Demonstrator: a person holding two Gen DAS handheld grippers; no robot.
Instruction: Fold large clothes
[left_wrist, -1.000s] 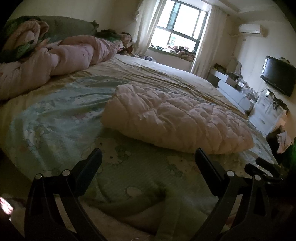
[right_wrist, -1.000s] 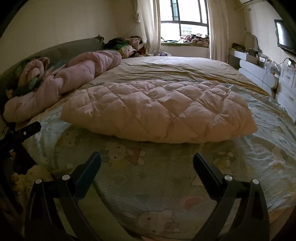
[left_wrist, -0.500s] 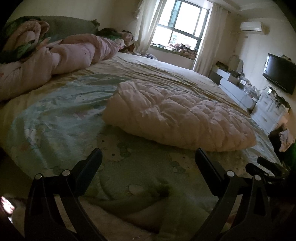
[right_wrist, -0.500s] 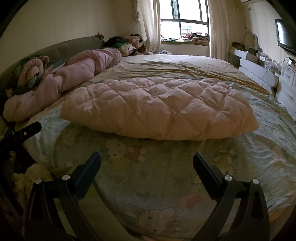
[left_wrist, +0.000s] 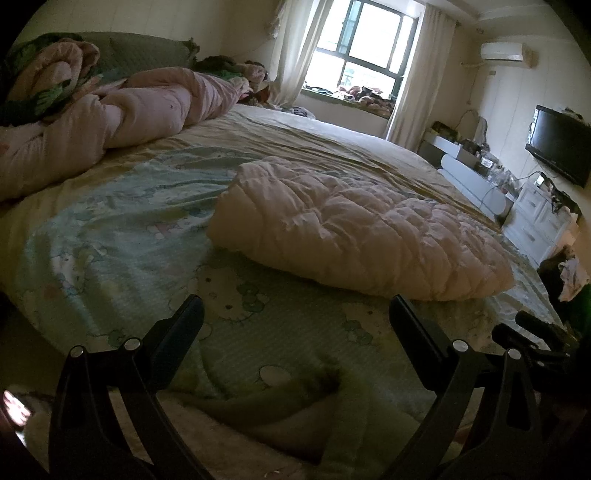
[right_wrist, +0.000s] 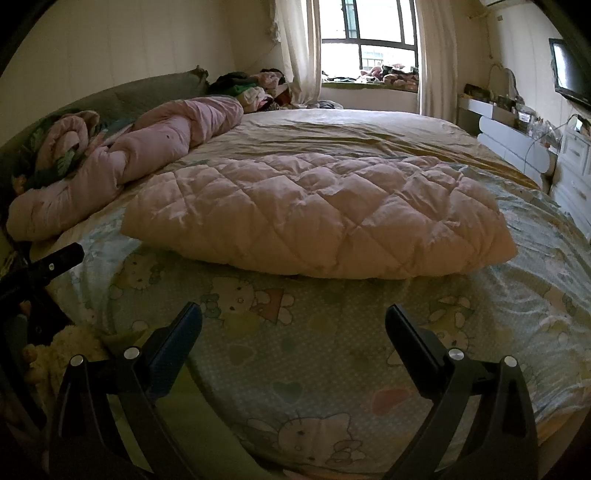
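A folded pale pink quilted garment (left_wrist: 362, 229) lies on the bed, a flat padded rectangle; it also shows in the right wrist view (right_wrist: 317, 214). My left gripper (left_wrist: 295, 314) is open and empty, low over the bed's near edge, short of the garment's left front. My right gripper (right_wrist: 293, 317) is open and empty, over the cartoon-print sheet (right_wrist: 332, 362) just in front of the garment's near edge. The right gripper's body (left_wrist: 535, 336) shows at the right of the left wrist view, and the left gripper's body (right_wrist: 55, 262) at the left of the right wrist view.
A rolled pink duvet (right_wrist: 147, 147) and a green-patterned blanket (left_wrist: 48, 85) lie along the headboard at the left. Loose clothes (right_wrist: 255, 88) are piled near the window. A white dresser (left_wrist: 539, 218) and wall TV (left_wrist: 561, 144) stand to the right of the bed.
Both grippers have drifted slightly, the views tilting up and back a little. The garment has not moved and both grippers stay open.
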